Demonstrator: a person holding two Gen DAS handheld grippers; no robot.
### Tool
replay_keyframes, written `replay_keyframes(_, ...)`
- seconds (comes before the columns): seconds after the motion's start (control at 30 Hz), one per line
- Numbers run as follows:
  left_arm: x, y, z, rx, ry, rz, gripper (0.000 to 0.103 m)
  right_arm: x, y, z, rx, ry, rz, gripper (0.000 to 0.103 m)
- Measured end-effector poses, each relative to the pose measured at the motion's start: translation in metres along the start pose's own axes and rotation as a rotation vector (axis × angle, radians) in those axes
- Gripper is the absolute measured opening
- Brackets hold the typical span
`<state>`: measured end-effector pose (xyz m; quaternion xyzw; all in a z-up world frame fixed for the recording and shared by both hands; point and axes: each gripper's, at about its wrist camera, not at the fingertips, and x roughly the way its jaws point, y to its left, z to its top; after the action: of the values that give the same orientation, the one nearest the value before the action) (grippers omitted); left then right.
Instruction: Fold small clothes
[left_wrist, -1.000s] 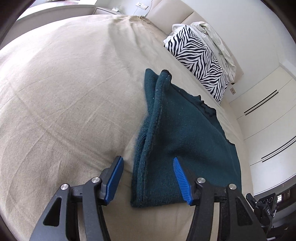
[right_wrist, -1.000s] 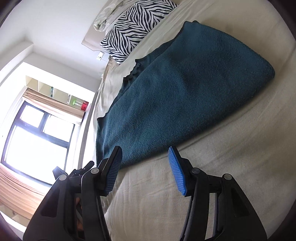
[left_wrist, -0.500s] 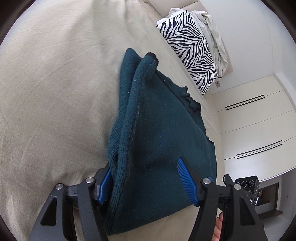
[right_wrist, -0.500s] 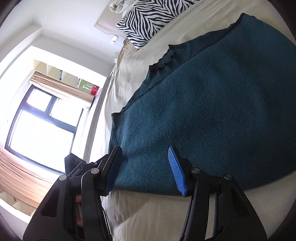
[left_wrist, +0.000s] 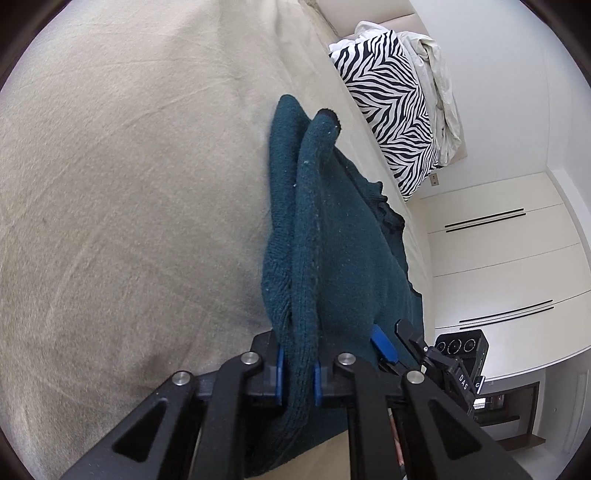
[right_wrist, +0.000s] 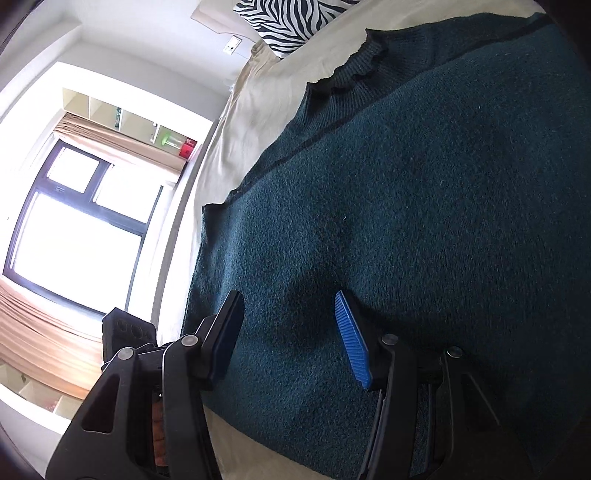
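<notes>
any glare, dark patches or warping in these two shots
Right wrist view: the window is blown out to pure white, and the right gripper throws a soft shadow on the teal sweater, whose right edge sinks into dark vignette. Left wrist view: even light, no glare; fisheye bends the wardrobe doors and bulges the bed sheet.

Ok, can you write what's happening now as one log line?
left tool: shut on sweater edge | right tool: open over dark teal sweater | bed: sweater lying on it
</notes>
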<state>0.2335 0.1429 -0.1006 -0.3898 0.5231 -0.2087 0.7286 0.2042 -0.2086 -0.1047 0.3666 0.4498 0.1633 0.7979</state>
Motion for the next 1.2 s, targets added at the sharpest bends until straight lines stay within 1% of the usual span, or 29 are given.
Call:
replay_keyframes(0.07,-0.002,-0.011,0.001,0.012,-0.006,-0.001,0.012,-0.001,-0.001,-0.002,-0.027,-0.008,0.008,0.050)
replay_keyframes(0.13,-0.006,-0.029,0.001,0.039,-0.014,-0.006,0.012,-0.003,-0.005,0.000,-0.010,0.000,0.033,0.050)
replay_keyframes(0.27,-0.012,-0.086,0.003,0.146,-0.026,-0.011,0.012,-0.019,-0.021,0.011,0.130,0.026,0.115,0.051)
replay_keyframes(0.33,-0.007,-0.122,0.006,0.214,-0.020,-0.020,0.012,-0.036,-0.031,0.015,0.172,-0.002,0.161,0.055)
replay_keyframes(0.4,0.004,-0.158,0.008,0.284,-0.005,-0.021,0.012,-0.057,-0.044,0.022,0.214,-0.039,0.226,0.063)
replay_keyframes(0.47,0.024,-0.192,0.006,0.349,0.017,-0.013,0.012,-0.080,-0.063,0.029,0.267,-0.073,0.294,0.068)
replay_keyframes(0.5,0.040,-0.205,-0.004,0.376,0.033,-0.008,0.012,-0.093,-0.072,0.033,0.289,-0.093,0.316,0.071)
replay_keyframes(0.57,0.074,-0.223,-0.025,0.419,0.076,-0.007,0.012,-0.114,-0.090,0.039,0.318,-0.123,0.322,0.077)
replay_keyframes(0.67,0.127,-0.233,-0.056,0.437,0.156,-0.033,0.012,-0.141,-0.117,0.048,0.356,-0.156,0.338,0.078)
replay_keyframes(0.77,0.172,-0.224,-0.078,0.421,0.223,-0.003,0.014,-0.155,-0.139,0.051,0.391,-0.172,0.327,0.078)
replay_keyframes(0.8,0.180,-0.219,-0.083,0.412,0.232,0.003,0.016,-0.161,-0.146,0.051,0.397,-0.170,0.322,0.077)
replay_keyframes(0.83,0.182,-0.216,-0.088,0.401,0.232,-0.005,0.025,-0.165,-0.151,0.051,0.401,-0.164,0.322,0.077)
replay_keyframes(0.87,0.178,-0.211,-0.093,0.399,0.226,-0.022,0.031,-0.167,-0.154,0.051,0.400,-0.157,0.320,0.077)
replay_keyframes(0.9,0.173,-0.212,-0.096,0.407,0.223,-0.037,0.045,-0.168,-0.154,0.051,0.390,-0.151,0.315,0.077)
replay_keyframes(0.93,0.166,-0.215,-0.098,0.423,0.216,-0.039,0.053,-0.168,-0.155,0.051,0.379,-0.144,0.307,0.077)
replay_keyframes(0.97,0.157,-0.218,-0.100,0.447,0.201,-0.043,0.056,-0.168,-0.154,0.051,0.370,-0.137,0.296,0.077)
replay_keyframes(1.0,0.147,-0.221,-0.101,0.473,0.181,-0.052,0.062,-0.166,-0.153,0.051,0.366,-0.131,0.279,0.077)
replay_keyframes(1.03,0.136,-0.222,-0.102,0.492,0.163,-0.060,0.066,-0.163,-0.150,0.053,0.364,-0.125,0.259,0.077)
replay_keyframes(1.1,0.117,-0.218,-0.101,0.507,0.137,-0.080,0.066,-0.145,-0.140,0.058,0.355,-0.112,0.223,0.077)
replay_keyframes(1.13,0.110,-0.214,-0.100,0.504,0.130,-0.085,0.066,-0.144,-0.137,0.059,0.345,-0.103,0.205,0.077)
replay_keyframes(1.2,0.098,-0.204,-0.102,0.487,0.115,-0.073,0.066,-0.140,-0.131,0.059,0.315,-0.080,0.162,0.074)
